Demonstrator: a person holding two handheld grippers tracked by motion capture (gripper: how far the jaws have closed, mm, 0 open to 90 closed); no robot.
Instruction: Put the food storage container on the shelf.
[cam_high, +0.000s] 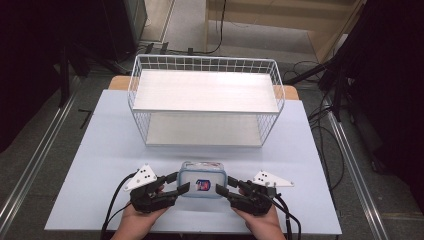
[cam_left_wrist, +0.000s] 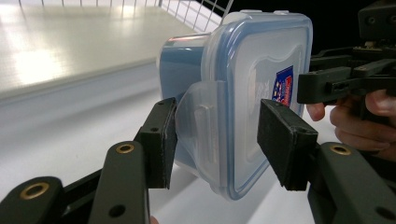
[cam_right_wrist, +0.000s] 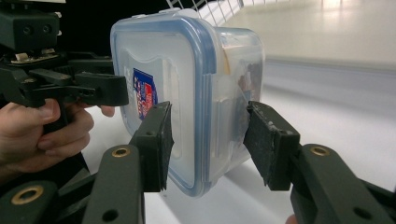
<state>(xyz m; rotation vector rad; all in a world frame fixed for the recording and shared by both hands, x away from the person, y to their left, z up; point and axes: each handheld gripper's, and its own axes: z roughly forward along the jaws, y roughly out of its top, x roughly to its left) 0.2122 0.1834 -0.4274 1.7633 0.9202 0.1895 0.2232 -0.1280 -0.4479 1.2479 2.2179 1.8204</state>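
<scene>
Plastic box (cam_high: 202, 180) w/ blue-rimmed lid sits flat on the pale table (cam_high: 90, 165), near its front edge, centred, just in front of the white wire basket (cam_high: 205, 100). Lid faces up, label on top; long axis runs left-right across the table, short ends toward each hand.

Left gripper (cam_high: 182, 182): jaws approx half spread, straddling the box's left end around the lid's side flap. In left gripper view (cam_left_wrist: 217, 140) one pad (cam_left_wrist: 161, 140) sits against the flap and the other pad lies on the lid face, so it's pinching that end.

Right gripper (cam_high: 222, 190): about half spread too, clamped over the box's right end. In right gripper view (cam_right_wrist: 205, 140) one pad (cam_right_wrist: 156, 140) is on the lid and the other touches the clear wall.
</scene>
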